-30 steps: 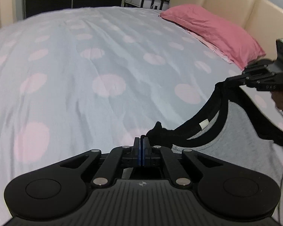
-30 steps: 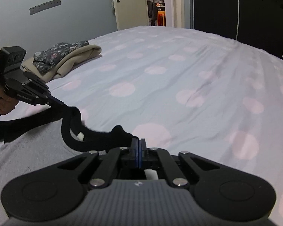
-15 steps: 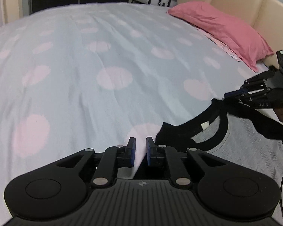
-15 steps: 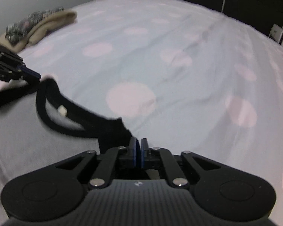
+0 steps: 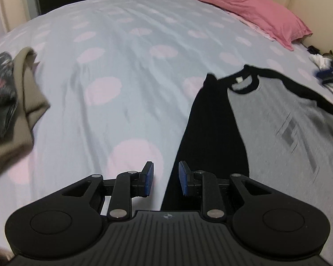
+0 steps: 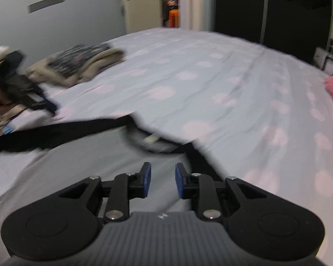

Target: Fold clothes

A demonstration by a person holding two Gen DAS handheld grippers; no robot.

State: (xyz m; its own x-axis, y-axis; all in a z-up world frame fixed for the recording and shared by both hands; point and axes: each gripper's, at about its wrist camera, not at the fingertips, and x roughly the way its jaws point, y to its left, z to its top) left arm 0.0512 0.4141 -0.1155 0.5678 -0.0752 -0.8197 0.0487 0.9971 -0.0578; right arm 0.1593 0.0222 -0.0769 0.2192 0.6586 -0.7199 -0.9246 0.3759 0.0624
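A grey T-shirt with black sleeves and a black collar (image 5: pixel 275 124) lies spread flat on the bed, front up, collar pointing away. My left gripper (image 5: pixel 164 180) is open over the edge of its black left sleeve (image 5: pixel 211 133), holding nothing. In the right wrist view the same shirt (image 6: pixel 77 161) lies below my right gripper (image 6: pixel 161 181), which is open and empty above the grey cloth near the collar (image 6: pixel 153 144). The left gripper shows blurred at the left edge of the right wrist view (image 6: pixel 22 88).
The bed (image 5: pixel 126 51) has a pale blue sheet with pink dots. A pile of beige and patterned clothes (image 5: pixel 8 102) lies at the left. A pink pillow (image 5: pixel 255 13) rests by the cream headboard. More clothes (image 5: pixel 328 66) sit at the far right.
Both grippers were shut on the shirt's shoulders and held it up; they have opened, the left first, and drawn back. The shirt now lies flat on the bed.
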